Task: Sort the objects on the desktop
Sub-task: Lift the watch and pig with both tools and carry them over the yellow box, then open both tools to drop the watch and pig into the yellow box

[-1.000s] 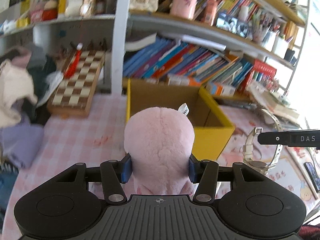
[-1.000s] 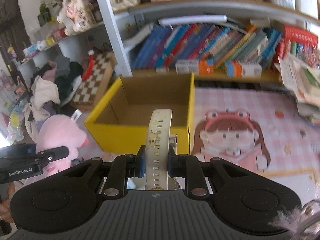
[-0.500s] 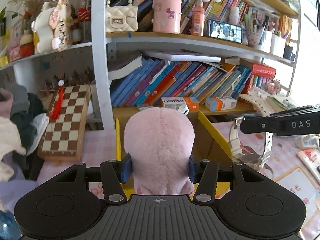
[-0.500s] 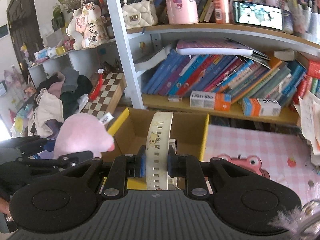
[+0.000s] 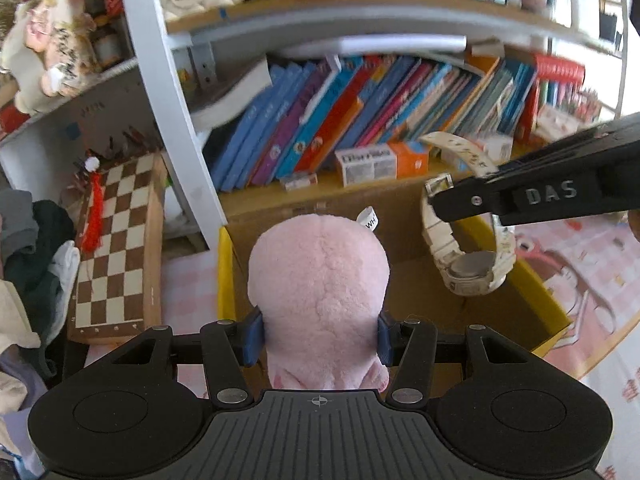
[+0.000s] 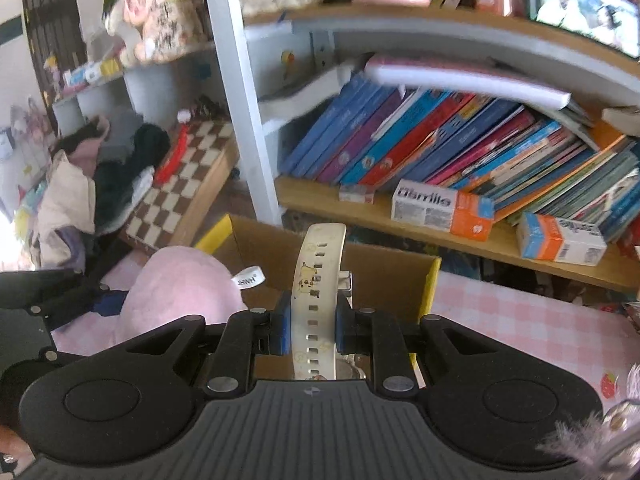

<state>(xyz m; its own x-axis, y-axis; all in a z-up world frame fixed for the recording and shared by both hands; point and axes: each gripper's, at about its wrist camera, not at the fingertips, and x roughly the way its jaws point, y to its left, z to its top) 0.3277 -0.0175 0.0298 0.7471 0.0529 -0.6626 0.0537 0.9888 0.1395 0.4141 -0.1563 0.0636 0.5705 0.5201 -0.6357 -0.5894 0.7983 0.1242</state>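
My left gripper is shut on a pink plush toy and holds it over the near left part of the yellow cardboard box. My right gripper is shut on the strap of a white wristwatch. In the left wrist view the watch hangs from the right gripper's fingers above the box interior. The plush shows at the left of the right wrist view, beside the box.
A bookshelf with leaning books stands right behind the box. A chessboard leans at the left beside a pile of clothes. A pink checked mat with a cartoon picture covers the table at the right.
Both grippers have moved forward and lower over the box, each still holding its object. The watch now hangs above the box interior and the plush sits over its near left part.
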